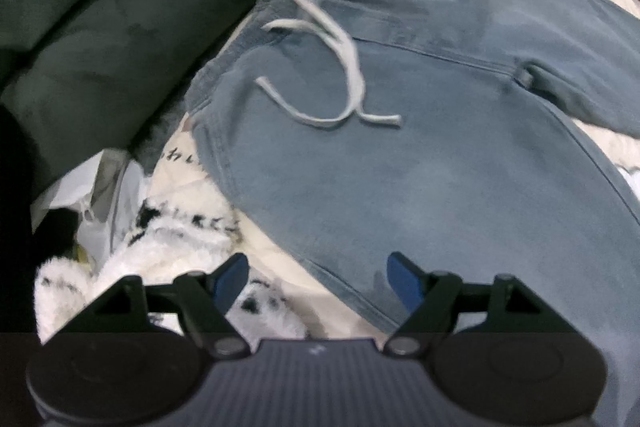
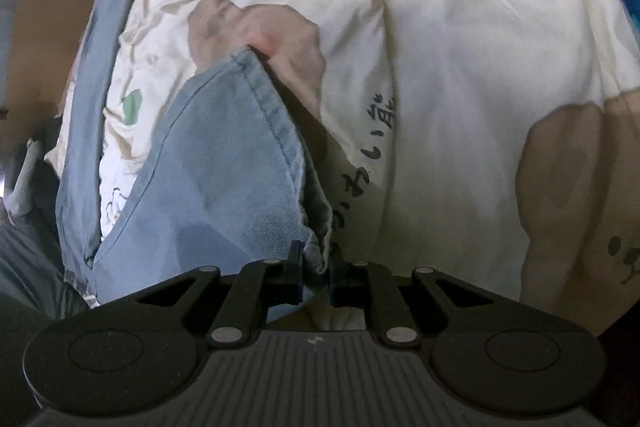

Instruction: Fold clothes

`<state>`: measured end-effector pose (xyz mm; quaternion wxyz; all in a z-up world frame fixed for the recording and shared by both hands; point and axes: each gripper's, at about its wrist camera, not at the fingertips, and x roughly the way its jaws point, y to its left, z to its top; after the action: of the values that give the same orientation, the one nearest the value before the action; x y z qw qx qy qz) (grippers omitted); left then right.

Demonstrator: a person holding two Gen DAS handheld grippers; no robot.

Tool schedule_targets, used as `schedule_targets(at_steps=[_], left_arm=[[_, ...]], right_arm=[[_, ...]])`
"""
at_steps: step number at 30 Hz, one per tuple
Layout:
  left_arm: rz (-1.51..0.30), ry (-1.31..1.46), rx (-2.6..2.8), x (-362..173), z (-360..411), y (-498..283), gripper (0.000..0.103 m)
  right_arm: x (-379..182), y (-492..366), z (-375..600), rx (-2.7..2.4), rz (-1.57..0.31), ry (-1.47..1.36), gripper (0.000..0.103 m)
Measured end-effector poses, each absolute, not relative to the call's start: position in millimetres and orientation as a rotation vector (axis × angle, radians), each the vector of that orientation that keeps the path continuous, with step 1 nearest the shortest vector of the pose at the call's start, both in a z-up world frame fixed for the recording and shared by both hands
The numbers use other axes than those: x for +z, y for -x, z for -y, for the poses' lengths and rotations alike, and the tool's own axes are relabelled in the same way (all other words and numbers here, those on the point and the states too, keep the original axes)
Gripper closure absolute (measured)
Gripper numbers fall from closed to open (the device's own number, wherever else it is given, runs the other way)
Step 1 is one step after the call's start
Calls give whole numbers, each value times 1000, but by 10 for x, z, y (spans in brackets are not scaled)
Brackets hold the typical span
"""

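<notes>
**One pair of blue trousers, hem pinched by the right fingers**

One pair of blue trousers (image 1: 420,147) lies spread on a cream printed bedcover (image 2: 460,67), waistband toward a dark green quilt (image 1: 100,27). One white drawstring (image 1: 340,67) lies looped loose across the front below the waistband. One fluffy white-and-black fabric item (image 1: 168,247) sits beside the trousers, near the left gripper.

The left gripper (image 1: 318,279) hovers over the lower edge of a trouser leg, its two blue fingers (image 1: 402,281) spread wide apart and holding nothing.

The right gripper (image 2: 316,267) has its fingers drawn close together, clamped on the bunched hem (image 2: 316,247) of one trouser leg, which rises off the bedcover toward the camera
</notes>
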<state>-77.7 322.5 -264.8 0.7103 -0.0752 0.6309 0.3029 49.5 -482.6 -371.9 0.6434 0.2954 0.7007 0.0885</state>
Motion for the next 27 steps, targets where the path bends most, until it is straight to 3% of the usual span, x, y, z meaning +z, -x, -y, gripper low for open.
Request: schedule_targets(at_steps=[6, 15, 27], left_arm=[[-1373, 293, 746, -2745, -3499, 932, 30], [-1301, 535, 869, -2858, -3881, 1258, 55], [-1210, 763, 874, -3205, -4068, 1319, 53]], right_arm=[[-3544, -581, 4734, 221, -1585, -613, 93], [-3301, -671, 4636, 237, -1545, -544, 93], [-3131, -702, 4497, 204, -1531, -475, 93]])
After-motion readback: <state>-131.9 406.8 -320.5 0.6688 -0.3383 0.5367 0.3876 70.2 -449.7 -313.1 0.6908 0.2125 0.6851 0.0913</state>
